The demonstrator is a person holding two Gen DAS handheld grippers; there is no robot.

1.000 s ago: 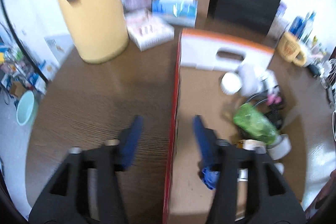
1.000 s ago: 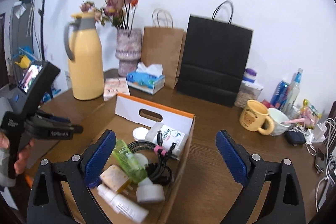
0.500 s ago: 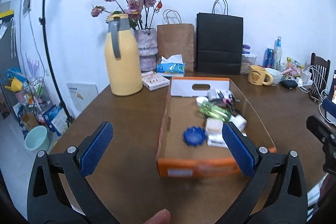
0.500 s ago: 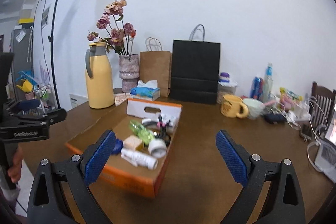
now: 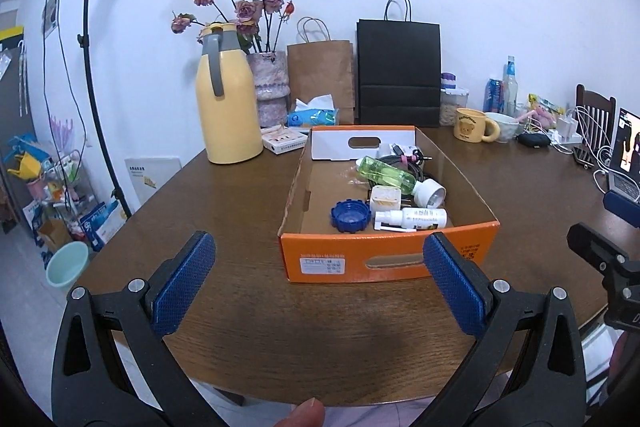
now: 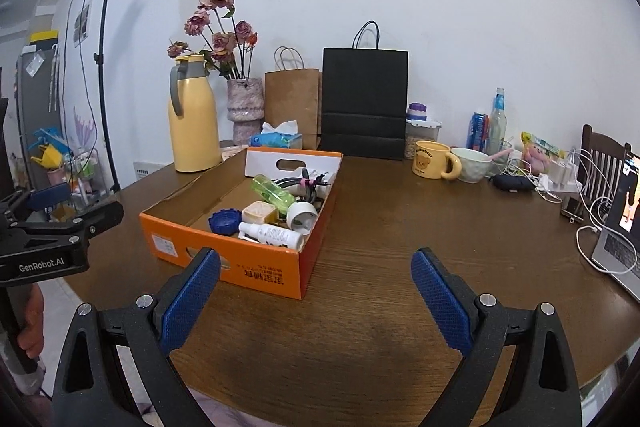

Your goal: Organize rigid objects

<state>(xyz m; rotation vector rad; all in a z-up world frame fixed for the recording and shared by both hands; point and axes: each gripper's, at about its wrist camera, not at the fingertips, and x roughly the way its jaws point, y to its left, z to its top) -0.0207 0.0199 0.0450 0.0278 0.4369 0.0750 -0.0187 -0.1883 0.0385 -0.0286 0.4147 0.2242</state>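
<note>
An orange cardboard box (image 5: 390, 257) (image 6: 264, 273) sits mid-table. Inside lie a blue lid (image 5: 349, 216) (image 6: 225, 221), a white spray bottle (image 5: 416, 218) (image 6: 272, 235), a green bottle (image 5: 386, 175) (image 6: 276, 194), a cream cube (image 5: 385, 197), a white cap (image 5: 431, 192) and black cables (image 5: 404, 163). My left gripper (image 5: 318, 283) hangs open over the near table edge, short of the box, nothing between its blue pads. My right gripper (image 6: 316, 297) is open too, over bare wood to the right of the box front.
At the back stand a yellow thermos (image 5: 228, 95), a flower vase (image 5: 272, 89), a tissue box (image 5: 314, 115), brown (image 5: 320, 75) and black (image 5: 398, 71) paper bags. A yellow mug (image 6: 434, 159), bowl, bottles, chargers and a laptop (image 6: 624, 227) crowd the right side.
Both grippers have pulled back from the box toward the near table edge. The left one's jaws spread wide, and the blue lid now lies in the box.
</note>
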